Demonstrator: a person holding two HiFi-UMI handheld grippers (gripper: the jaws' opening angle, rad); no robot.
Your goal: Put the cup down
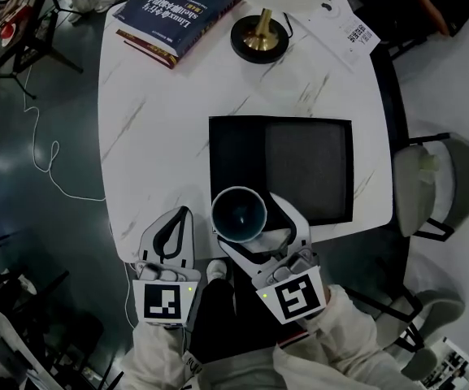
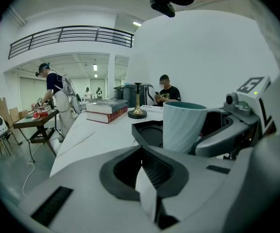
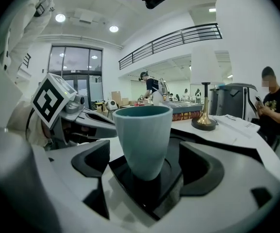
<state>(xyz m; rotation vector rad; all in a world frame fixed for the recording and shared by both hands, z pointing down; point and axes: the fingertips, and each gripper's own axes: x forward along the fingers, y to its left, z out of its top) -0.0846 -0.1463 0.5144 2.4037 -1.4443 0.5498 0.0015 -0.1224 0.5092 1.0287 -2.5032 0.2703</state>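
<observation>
One relation governs the coming move, as we read it: the cup [image 3: 142,135] sits straight ahead of the right claw [image 1: 253,223], between its two jaws, which are closed on the cup's lower body from either side. The cup is upright, mouth up, so its long axis runs vertical, square to the worktop [image 1: 161,112]. The way to set it down is therefore straight down along that axis. From the head view we place it at the near left corner of the black tray [image 1: 307,165], its rim overlapping the tray's near edge. We cannot say for sure whether the base touches the tray or hangs just above it. In the right gripper view the jaws hide the foot, and in the left gripper view the left claw's own body does; to us it looks lifted. The left claw [image 2: 143,171] has its jaws together with nothing between them. It lies just beside the cup on its left, at the worktop's near edge and apart from the cup, so the right claw alone carries the job. Our judgement is that the landing spot matters. If the base came down across the tray's edge, the cup could sit tilted. A spot further in over the tray, or clear of it on bare worktop, would give flat footing before the jaws part.
</observation>
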